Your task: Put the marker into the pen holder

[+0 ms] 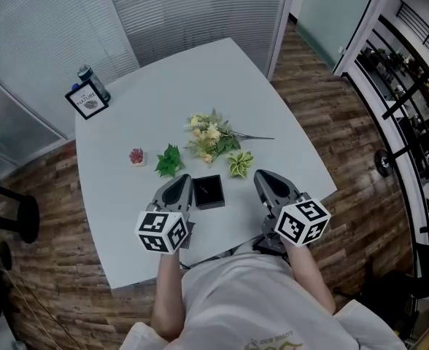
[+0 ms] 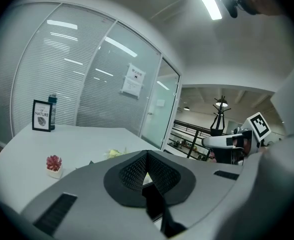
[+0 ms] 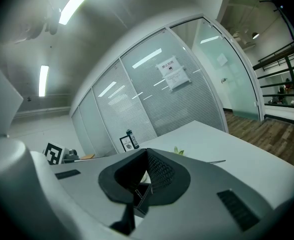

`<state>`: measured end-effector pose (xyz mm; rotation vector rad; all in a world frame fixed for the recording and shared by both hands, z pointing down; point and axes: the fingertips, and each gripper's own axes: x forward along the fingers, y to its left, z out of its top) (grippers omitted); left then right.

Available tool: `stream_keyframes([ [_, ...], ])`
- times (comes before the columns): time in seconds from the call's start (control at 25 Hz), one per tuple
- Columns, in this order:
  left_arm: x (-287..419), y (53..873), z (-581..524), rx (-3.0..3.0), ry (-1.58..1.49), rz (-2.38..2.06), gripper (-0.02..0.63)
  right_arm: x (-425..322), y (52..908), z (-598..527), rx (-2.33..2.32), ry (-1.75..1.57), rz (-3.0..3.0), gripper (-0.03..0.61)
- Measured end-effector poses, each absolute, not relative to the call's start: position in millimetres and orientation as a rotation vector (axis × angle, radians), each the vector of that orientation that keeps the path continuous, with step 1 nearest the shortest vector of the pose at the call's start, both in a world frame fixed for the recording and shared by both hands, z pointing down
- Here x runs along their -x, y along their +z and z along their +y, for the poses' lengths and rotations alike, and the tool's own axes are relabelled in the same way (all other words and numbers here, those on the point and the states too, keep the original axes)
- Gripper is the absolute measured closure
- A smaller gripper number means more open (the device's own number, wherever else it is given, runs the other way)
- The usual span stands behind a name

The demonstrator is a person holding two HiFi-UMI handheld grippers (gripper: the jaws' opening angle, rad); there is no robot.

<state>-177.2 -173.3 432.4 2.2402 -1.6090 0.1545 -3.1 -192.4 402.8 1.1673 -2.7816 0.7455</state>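
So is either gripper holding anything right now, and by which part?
Nothing is held. The left gripper and the right gripper both have their jaws together with nothing between them, one at each side of the black pen holder.

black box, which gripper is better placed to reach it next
Left, slightly: the left gripper sits right beside the black box; the right gripper is farther off. Both are shut.

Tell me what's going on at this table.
A person holds a gripper in each hand over the near edge of the white table. The left gripper and right gripper are both shut and empty, flanking the black pen holder. Artificial flowers lie just beyond it.
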Motion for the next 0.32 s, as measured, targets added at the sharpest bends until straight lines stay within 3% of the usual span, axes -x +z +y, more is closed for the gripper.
stream_keyframes([
  [0.32,177.0,437.2,-172.2,-2.231,0.179,-1.619,0.602,1.6,403.5,-193.4,-1.171,0.739,-2.782,0.563],
])
